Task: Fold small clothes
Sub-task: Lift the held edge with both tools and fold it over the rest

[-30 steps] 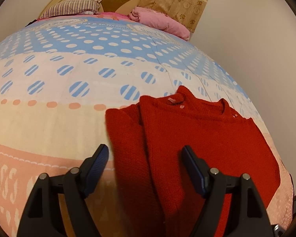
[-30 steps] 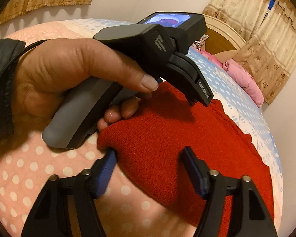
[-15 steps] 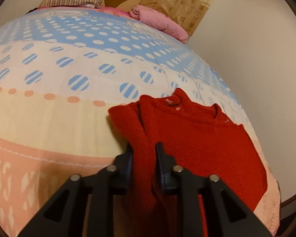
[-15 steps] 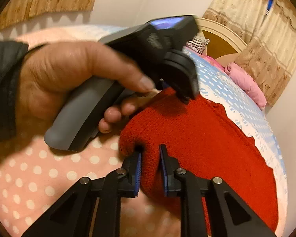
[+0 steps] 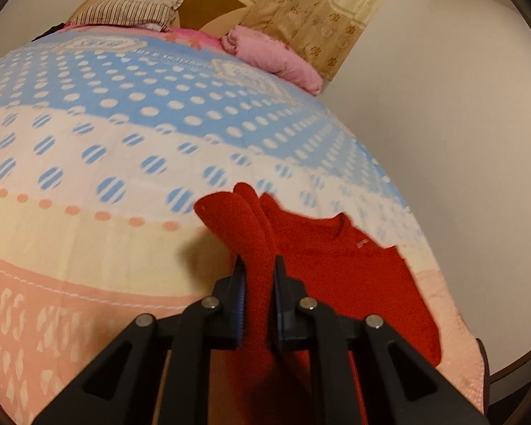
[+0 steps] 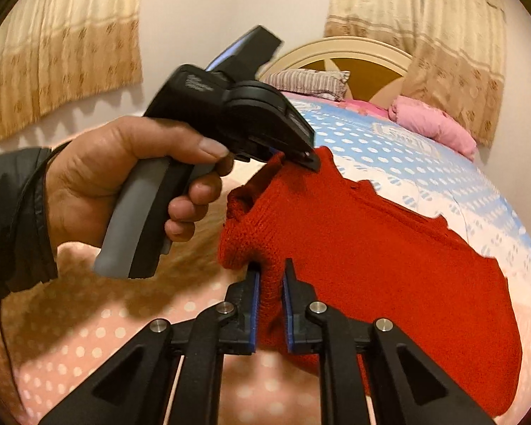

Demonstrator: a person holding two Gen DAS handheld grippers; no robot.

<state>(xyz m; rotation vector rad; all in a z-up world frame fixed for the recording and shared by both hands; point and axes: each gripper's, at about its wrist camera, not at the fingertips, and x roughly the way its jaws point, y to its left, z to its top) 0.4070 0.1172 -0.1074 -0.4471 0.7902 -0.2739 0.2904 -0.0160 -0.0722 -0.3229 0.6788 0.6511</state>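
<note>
A small red knit sweater (image 5: pixel 340 258) lies on the bed, its neck hole toward the headboard. My left gripper (image 5: pixel 257 276) is shut on the sweater's left edge and holds that fold raised off the cover. In the right wrist view the sweater (image 6: pixel 389 248) spreads to the right. My right gripper (image 6: pixel 269 279) is shut on its near left corner, lifted a little. The left gripper (image 6: pixel 301 157), held in a hand, pinches the sweater's far corner there.
The bed cover (image 5: pixel 88 141) has blue, cream and pink bands with dots. A striped pillow (image 5: pixel 131 12) and a pink bundle (image 5: pixel 276 56) lie by the headboard. A wall (image 5: pixel 442 124) runs close along the bed's right side. Curtains (image 6: pixel 53 53) hang behind.
Both grippers went from open to shut on the sweater's left edge. Both have since lifted that edge off the bed, and the cloth bunches between them.
</note>
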